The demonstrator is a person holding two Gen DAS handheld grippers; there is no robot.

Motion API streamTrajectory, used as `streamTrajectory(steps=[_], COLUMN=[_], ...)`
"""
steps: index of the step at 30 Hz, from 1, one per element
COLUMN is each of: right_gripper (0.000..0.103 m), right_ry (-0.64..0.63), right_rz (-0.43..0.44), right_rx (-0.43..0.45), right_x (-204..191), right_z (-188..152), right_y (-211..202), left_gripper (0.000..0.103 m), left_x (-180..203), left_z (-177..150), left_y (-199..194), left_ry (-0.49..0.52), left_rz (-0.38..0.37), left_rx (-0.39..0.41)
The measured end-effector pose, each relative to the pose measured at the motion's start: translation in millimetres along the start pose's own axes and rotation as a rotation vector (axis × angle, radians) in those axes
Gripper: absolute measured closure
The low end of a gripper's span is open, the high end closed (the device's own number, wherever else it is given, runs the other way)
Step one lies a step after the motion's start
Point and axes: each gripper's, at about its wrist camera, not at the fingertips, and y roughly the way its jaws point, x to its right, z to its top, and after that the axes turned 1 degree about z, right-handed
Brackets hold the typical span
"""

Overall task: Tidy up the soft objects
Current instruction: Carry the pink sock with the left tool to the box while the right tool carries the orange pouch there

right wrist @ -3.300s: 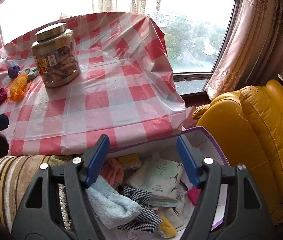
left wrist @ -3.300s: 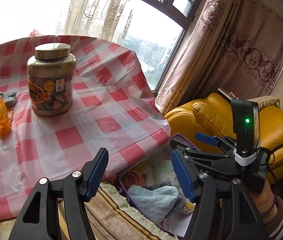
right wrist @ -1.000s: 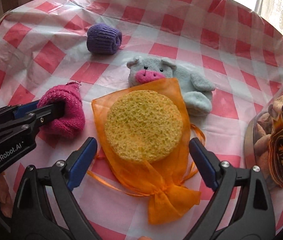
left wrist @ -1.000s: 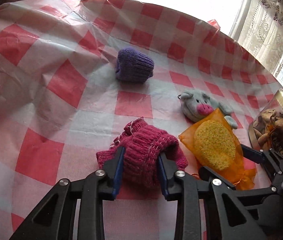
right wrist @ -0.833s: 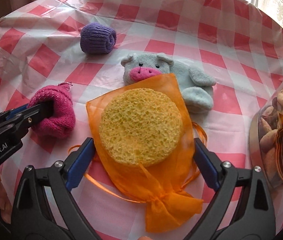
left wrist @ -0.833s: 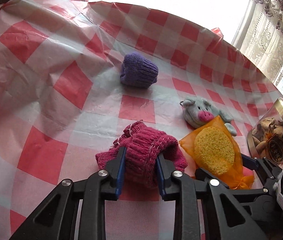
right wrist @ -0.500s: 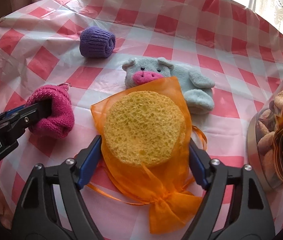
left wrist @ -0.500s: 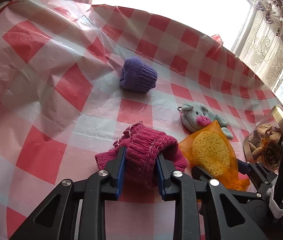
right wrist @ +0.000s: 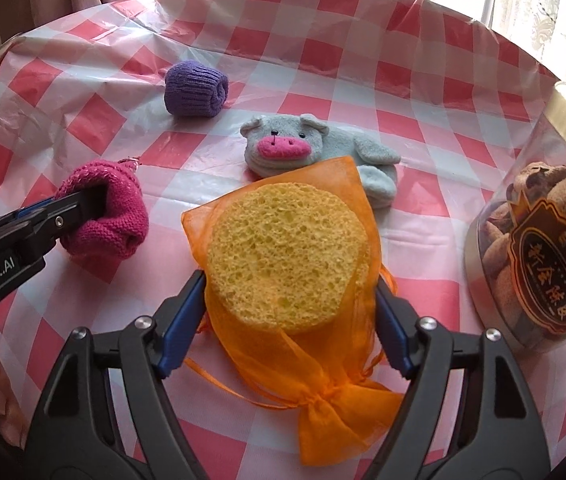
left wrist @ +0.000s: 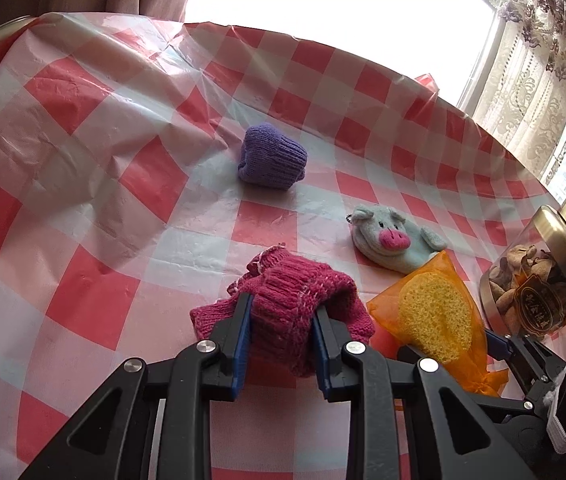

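Note:
My left gripper (left wrist: 281,312) is shut on a magenta knitted sock roll (left wrist: 295,296), held just above the checked tablecloth; it also shows in the right wrist view (right wrist: 107,216). My right gripper (right wrist: 289,284) is shut on a yellow sponge in an orange mesh bag (right wrist: 283,256), its pads pressing both sides; the bag also shows in the left wrist view (left wrist: 435,316). A purple sock roll (right wrist: 197,89) (left wrist: 273,158) and a grey plush pig (right wrist: 307,152) (left wrist: 393,238) lie farther back.
A clear jar with a gold lid (right wrist: 551,216) (left wrist: 539,280) stands at the right, close to my right gripper. The red-and-white checked tablecloth (left wrist: 83,184) covers the round table. Curtains and a bright window lie behind.
My right gripper has closed from wide open onto the sponge bag. My left gripper keeps its hold on the magenta sock and has lifted and drawn back slightly.

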Motion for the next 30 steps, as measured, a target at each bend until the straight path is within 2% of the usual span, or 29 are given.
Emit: streamTrajectory(steps=[8, 16, 22, 30], right_gripper=[0.023, 0.023, 0.023, 0.023], right_ry=[0.011, 0.032, 0.055, 0.088], right_rz=[-0.002, 0.010, 0.011, -0.001], right_rx=[0.013, 0.015, 0.040, 0.063], right_x=[2.2, 12.0, 27.7, 55.4], right_z=[-8.5, -38.3, -59.5, -87.9], right_y=[-17.4, -47.6, -79.6, -123.8], left_gripper=[0.075, 0.075, 0.075, 0.075], left_x=[19.1, 33.4, 46.7, 75.2], left_z=[-15.8, -50.2, -64.0, -83.1], left_y=[-24.2, -51.3, -83.6, -115.3], left_ry=[0.029, 0.049, 0.050, 0.066], left_rz=[0.001, -0.004, -0.016, -0.072], left_rx=[0.004, -0.013, 0.021, 0.019])
